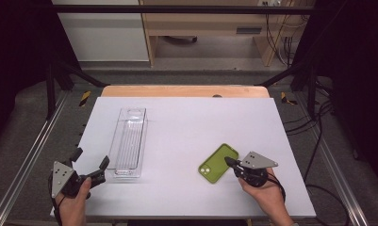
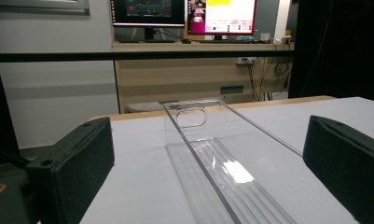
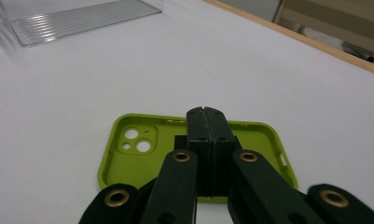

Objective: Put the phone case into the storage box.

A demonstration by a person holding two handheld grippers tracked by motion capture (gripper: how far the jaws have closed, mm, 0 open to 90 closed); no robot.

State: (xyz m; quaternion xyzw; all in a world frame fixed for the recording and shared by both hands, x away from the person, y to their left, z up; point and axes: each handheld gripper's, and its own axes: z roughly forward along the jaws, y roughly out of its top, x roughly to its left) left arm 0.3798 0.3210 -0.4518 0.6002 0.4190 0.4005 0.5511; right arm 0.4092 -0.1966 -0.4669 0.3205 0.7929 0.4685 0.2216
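1. The green phone case (image 1: 218, 163) is lying flat on the white worktop (image 1: 186, 127), right of centre in the lower half of the high view, with its hollow side facing up and its camera cut-outs towards the lower left. Lying open-side up, it is offering a thin raised rim as the only edge to pinch.

2. The right gripper (image 1: 230, 163) is resting at the case's right-hand edge in the high view. In the right gripper view, its jaws are pressed together, pad against pad, low over the near rim of the case (image 3: 194, 154). Whether the rim is pinched between them I cannot tell; the pads appear to be meeting with nothing between them, so I judge the case is not yet gripped.

3. The low, nearly level approach is suiting a thin shell: coming in from the side is letting the jaws straddle the wall rather than press down on the floor of the case.

4. The clear plastic bin (image 1: 128, 142) is sitting left of centre, long and narrow, open at the top, well apart from the case. It seems the likely destination.

5. The left gripper (image 1: 90, 165) is waiting at the lower left of the high view, jaws spread wide and released, holding nothing. In the left gripper view the bin (image 2: 231, 158) is running away between them, which suggests this hand is standing ready to steady the light bin.
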